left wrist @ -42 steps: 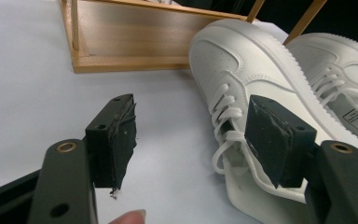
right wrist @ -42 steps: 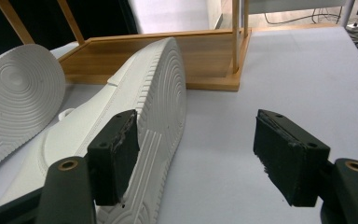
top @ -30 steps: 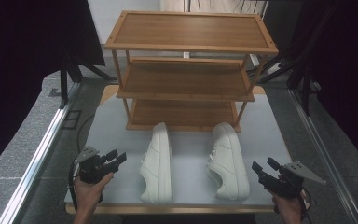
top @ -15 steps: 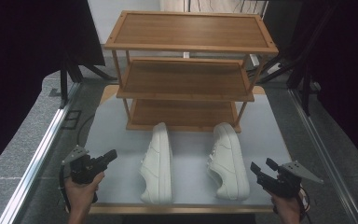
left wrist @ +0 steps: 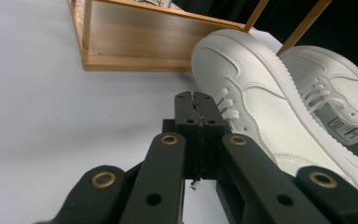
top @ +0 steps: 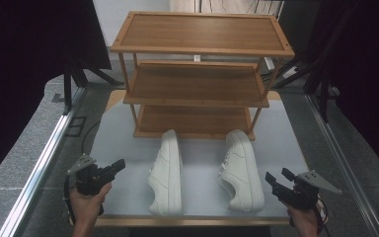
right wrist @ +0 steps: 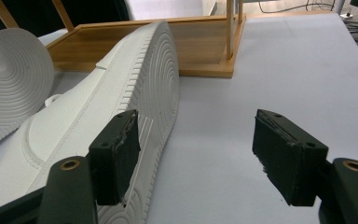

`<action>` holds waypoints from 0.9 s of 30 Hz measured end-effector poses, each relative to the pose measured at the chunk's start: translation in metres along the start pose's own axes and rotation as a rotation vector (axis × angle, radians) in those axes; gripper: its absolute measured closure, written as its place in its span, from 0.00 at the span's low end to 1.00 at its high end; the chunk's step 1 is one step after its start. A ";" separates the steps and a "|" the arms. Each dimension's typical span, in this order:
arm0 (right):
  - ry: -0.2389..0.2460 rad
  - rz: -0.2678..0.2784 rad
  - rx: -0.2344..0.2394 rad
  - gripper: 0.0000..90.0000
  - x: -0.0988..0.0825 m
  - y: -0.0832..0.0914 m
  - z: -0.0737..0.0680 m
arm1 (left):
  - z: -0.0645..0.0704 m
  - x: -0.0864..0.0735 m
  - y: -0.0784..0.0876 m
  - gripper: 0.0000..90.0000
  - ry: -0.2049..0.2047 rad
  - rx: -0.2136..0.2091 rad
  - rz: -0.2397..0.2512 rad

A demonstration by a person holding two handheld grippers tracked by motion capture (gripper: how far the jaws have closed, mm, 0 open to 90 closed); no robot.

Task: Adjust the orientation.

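Two sets of tongs sit at the near edge of the desk [top: 128,148]: your left tongs [top: 119,165] have just been closing and now stand fully shut with nothing between the pads, while your right tongs [top: 276,176] are spread wide and empty. Just beyond them lie two white sneakers, both tipped on their sides with toes pointing far, toward the shelf. The left sneaker [top: 168,170] is right of your left tongs, and the right sneaker [top: 241,168] is just left of your right tongs. Expect each to be light, with a stiff rubber sole and a softer upper that gives under pressure; the smooth white surface may slip, so pinch across the heel collar or the sole's ribbed edge, not the toe. Laces and a ringed tread pattern show up close. Farther back stands the wooden three-tier shoe rack [top: 197,79], its shelves bare, the bottom one nearly touching the toes.
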State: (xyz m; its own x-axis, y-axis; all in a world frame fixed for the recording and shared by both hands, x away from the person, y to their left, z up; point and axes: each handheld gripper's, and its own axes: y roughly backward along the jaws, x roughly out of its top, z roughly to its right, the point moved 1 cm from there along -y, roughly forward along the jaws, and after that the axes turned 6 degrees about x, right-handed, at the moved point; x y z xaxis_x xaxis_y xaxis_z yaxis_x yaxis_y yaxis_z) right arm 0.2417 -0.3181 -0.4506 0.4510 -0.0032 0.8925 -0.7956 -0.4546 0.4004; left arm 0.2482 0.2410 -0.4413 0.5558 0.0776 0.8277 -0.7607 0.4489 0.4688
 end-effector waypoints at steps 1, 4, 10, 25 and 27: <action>-0.001 -0.002 0.001 0.35 0.000 0.000 0.000 | 0.001 0.000 -0.001 1.00 -0.004 -0.003 -0.003; 0.003 -0.006 0.001 0.35 -0.001 -0.001 -0.001 | 0.004 -0.001 -0.004 1.00 -0.012 -0.006 -0.012; 0.005 -0.011 0.002 0.35 -0.001 -0.002 -0.002 | 0.010 -0.001 -0.004 1.00 -0.026 -0.019 -0.018; 0.004 -0.017 -0.001 0.35 -0.002 -0.003 -0.003 | 0.027 -0.009 -0.016 0.99 -0.056 -0.060 -0.083; 0.000 -0.016 -0.002 0.35 -0.003 -0.002 -0.002 | 0.031 -0.012 -0.017 0.99 -0.063 -0.066 -0.096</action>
State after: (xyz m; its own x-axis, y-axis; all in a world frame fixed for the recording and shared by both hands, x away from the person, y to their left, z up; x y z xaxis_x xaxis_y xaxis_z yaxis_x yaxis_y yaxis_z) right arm 0.2416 -0.3153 -0.4534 0.4635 0.0041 0.8861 -0.7893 -0.4526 0.4149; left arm 0.2441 0.2046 -0.4495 0.6014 -0.0240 0.7986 -0.6798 0.5097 0.5273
